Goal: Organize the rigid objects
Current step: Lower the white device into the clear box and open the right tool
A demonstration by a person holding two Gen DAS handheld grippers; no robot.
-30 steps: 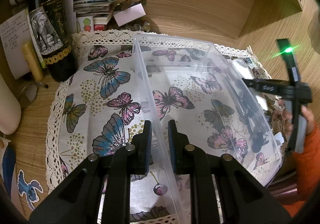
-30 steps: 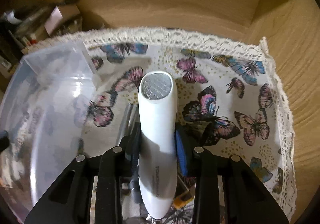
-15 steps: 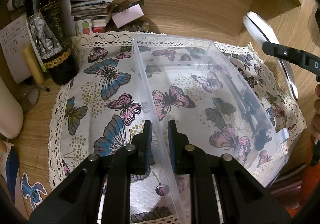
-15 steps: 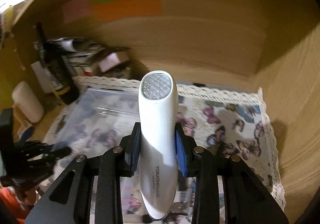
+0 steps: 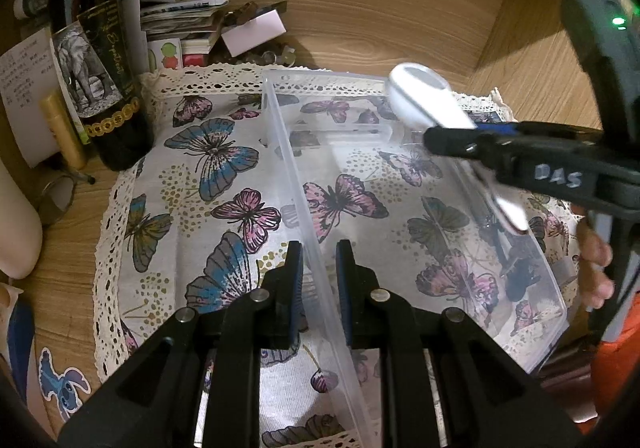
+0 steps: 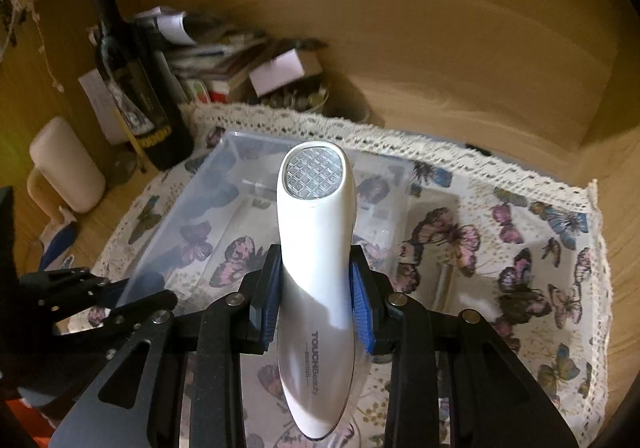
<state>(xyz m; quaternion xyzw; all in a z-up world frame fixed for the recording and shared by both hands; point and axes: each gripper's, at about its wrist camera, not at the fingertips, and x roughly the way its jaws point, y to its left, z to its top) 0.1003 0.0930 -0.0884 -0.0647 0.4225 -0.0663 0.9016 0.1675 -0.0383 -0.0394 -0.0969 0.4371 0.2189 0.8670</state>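
Note:
A clear plastic bin (image 5: 460, 215) lies on the butterfly cloth (image 5: 208, 175). My left gripper (image 5: 318, 268) is shut on the bin's near left wall; it also shows in the right wrist view (image 6: 132, 294). My right gripper (image 6: 316, 284) is shut on a white handheld beauty device (image 6: 316, 248) with a faceted silver head, held above the bin (image 6: 224, 207). From the left wrist view the device (image 5: 424, 95) and right gripper (image 5: 460, 143) hover over the bin's far right part. A dark object (image 5: 516, 268) lies inside the bin at the right.
A dark wine bottle (image 5: 96, 63) stands at the cloth's back left, with a gold tube (image 5: 64, 131), papers and small boxes (image 5: 192, 23) behind. A white cylinder (image 6: 66, 163) stands left. Wooden walls close the back and right.
My right gripper lifted the white device off the cloth, swung it left, and now holds it above the bin. My left gripper kept its hold on the bin wall.

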